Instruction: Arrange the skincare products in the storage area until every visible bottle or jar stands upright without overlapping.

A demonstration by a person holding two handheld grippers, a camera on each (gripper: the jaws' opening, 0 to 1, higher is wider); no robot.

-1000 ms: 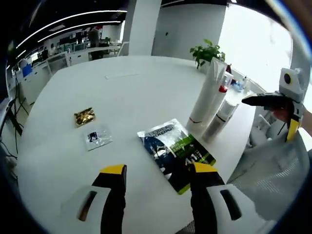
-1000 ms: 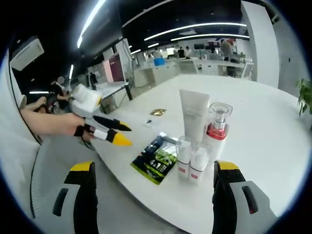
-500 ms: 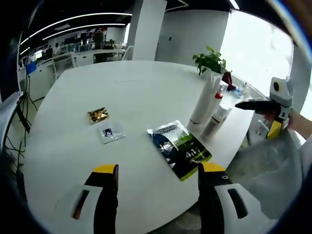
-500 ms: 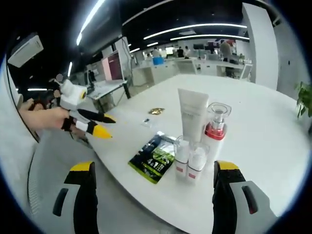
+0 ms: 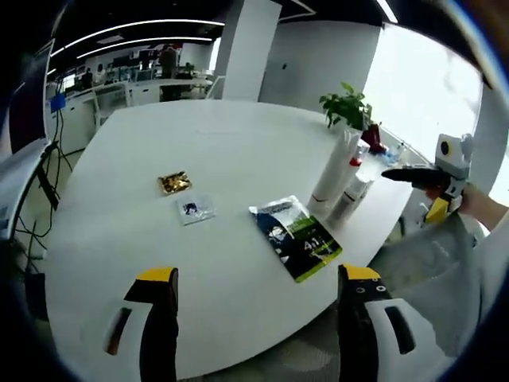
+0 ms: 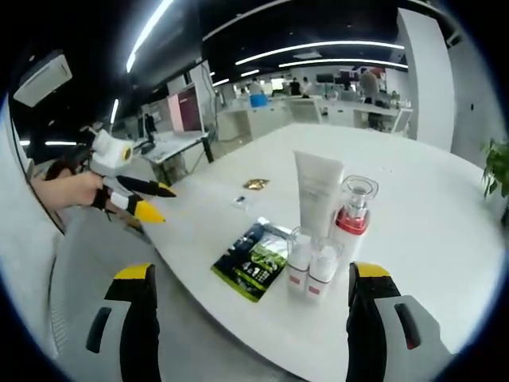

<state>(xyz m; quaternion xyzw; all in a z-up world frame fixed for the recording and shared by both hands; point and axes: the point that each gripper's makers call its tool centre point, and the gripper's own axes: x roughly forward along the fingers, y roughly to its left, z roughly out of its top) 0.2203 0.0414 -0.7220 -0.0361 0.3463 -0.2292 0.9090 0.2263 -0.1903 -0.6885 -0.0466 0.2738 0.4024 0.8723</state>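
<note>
Bottles (image 6: 322,231) upright btwn right claw (image 6: 250,278) jaws (no contact).

both views look across the white table (image 5: 238,159) from opposite edges, sharing the bottles (image 6: 322,231).

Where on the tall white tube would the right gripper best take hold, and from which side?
Probably high on the tall white tube, above the small bottles crowding its base, with the right gripper coming in over them from the table's near edge.
</note>
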